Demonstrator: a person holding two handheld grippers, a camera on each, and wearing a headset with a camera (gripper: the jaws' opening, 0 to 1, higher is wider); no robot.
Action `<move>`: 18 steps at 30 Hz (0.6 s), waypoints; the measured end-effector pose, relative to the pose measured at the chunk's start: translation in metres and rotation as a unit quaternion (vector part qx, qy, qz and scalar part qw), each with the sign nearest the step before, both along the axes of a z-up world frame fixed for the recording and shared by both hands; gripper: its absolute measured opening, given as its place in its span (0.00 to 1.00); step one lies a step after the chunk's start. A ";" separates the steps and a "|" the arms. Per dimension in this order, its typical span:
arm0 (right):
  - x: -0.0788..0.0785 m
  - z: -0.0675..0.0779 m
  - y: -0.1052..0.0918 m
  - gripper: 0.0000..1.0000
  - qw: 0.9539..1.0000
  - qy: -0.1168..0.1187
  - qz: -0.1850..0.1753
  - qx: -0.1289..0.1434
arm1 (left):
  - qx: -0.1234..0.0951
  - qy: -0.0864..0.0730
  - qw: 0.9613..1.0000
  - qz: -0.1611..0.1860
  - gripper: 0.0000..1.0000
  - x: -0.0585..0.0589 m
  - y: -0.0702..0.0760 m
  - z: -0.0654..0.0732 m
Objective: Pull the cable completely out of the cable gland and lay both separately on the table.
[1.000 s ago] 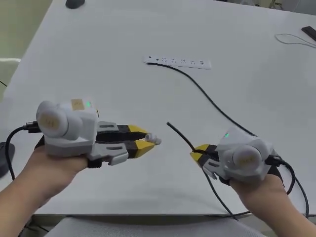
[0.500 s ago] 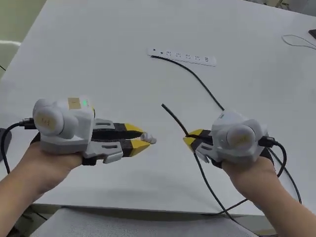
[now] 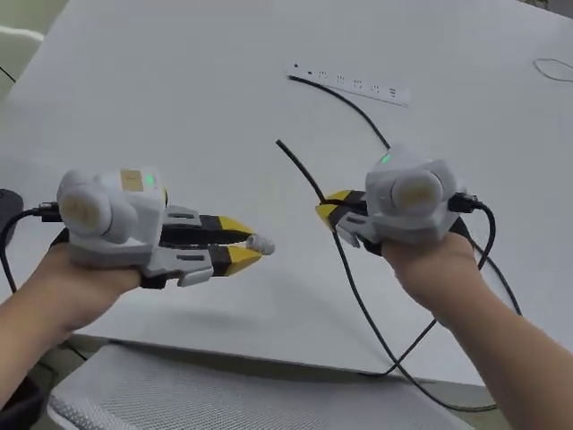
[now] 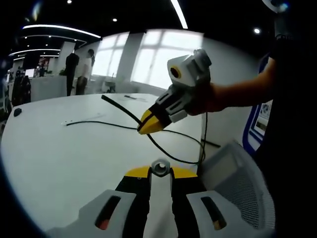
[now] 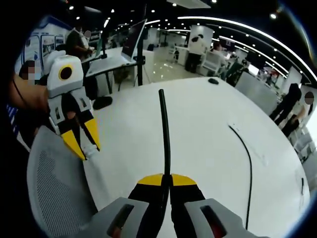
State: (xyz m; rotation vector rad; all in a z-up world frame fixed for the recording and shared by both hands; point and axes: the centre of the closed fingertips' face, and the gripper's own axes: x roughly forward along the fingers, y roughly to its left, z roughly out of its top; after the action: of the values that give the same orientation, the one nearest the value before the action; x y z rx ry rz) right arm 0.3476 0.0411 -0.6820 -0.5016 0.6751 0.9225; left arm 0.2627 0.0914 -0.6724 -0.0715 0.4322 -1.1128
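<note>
A small grey-white cable gland (image 3: 261,243) sits between the tips of my left gripper (image 3: 253,246), which is shut on it above the table's near edge; it shows close up as the gland (image 4: 160,167). My right gripper (image 3: 325,213) is shut on the black cable (image 3: 300,168), whose free end sticks up and away to the left, apart from the gland. The rest of the cable (image 3: 358,300) hangs down past the table edge. Seen from the right gripper (image 5: 167,179), the cable (image 5: 163,129) runs straight ahead, and the left gripper (image 5: 85,145) is at the left.
A white power strip (image 3: 351,84) with its own black lead lies at the back of the white table (image 3: 179,98). A thin white wire (image 3: 553,68) lies far right. A grey mesh chair seat (image 3: 179,394) sits below the near table edge.
The right gripper has risen and drawn left with the cable. The left gripper, still holding the gland, has shifted slightly left. The head camera has tilted.
</note>
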 end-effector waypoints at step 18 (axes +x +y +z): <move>0.012 -0.023 0.068 0.00 0.996 -0.005 0.087 -0.036 | 0.002 0.021 1.000 0.020 0.15 -0.004 0.022 -0.032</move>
State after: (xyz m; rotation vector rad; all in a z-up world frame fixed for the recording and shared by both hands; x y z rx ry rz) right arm 0.3593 0.1094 -0.7052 -0.6355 0.6643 1.0608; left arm 0.2583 0.1129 -0.7043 -0.1003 0.4683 -1.0729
